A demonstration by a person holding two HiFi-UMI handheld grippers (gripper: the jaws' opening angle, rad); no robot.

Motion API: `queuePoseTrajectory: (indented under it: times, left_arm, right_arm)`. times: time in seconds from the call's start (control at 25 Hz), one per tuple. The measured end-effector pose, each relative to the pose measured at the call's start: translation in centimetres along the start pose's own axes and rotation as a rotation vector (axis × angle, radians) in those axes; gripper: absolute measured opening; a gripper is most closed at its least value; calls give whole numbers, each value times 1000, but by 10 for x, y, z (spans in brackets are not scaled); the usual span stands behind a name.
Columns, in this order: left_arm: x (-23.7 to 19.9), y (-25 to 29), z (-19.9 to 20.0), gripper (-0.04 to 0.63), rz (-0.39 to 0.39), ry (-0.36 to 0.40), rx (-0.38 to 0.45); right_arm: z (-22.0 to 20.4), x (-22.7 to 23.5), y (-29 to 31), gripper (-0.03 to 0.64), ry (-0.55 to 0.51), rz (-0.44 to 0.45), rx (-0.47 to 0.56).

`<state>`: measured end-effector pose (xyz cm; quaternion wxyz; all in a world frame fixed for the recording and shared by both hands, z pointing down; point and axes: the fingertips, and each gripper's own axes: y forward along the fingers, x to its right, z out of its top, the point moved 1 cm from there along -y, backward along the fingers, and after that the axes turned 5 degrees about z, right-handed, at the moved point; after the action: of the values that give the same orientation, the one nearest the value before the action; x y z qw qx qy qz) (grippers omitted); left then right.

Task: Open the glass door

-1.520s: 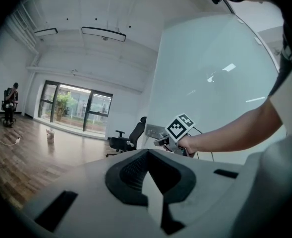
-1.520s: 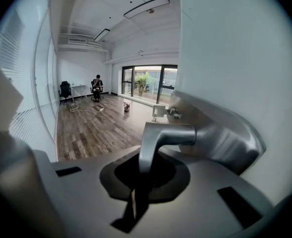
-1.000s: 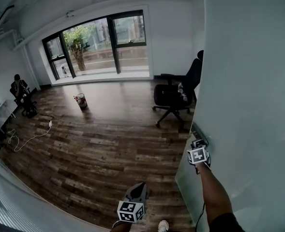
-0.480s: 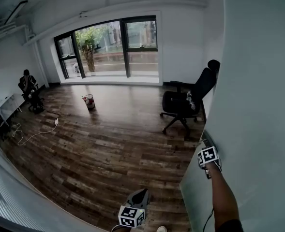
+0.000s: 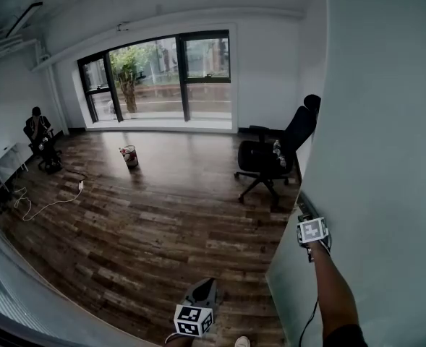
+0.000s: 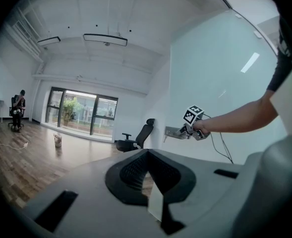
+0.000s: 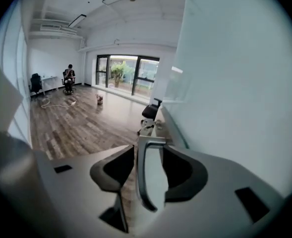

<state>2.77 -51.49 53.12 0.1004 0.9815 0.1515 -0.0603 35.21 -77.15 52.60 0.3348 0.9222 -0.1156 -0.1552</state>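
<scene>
At the bottom edge of the head view, the left gripper has its jaws together, with nothing between them. At lower right, the right gripper is at the glass door, which fills the right side. Its jaws are opening around the metal handle, and a gap shows beside it. The dark wooden floor runs to an office chair, a bucket and wide windows. Compared with one second ago, the chair and windows sit slightly further right. In the head view the gripper mostly hides the handle.
</scene>
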Motion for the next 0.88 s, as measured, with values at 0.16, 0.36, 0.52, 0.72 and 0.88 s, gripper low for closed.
queuePoseTrajectory:
  times: [0.16,0.36,0.52,0.72,0.88]
  left_arm:
    - [5,-19,-5,-2,-23,-11,-9]
    - [12,-44,-14,-2,-65,-21,4]
    - [8,-76,-18,-2,-81,20,39]
    - [2,-110,-12,-2,-89,2,44]
    - [19,-141,-36,-2,-107,-7,2]
  right_arm:
    - [5,-16,-59,170,46,-110,225]
    - [-30,-102,-137,49,113,-99,529]
    - [-75,-182,-203,15,93,-84,601]
    - [-111,-242,-278,14,124,-69,631]
    - [-138,-280,-319,15,247,84,679]
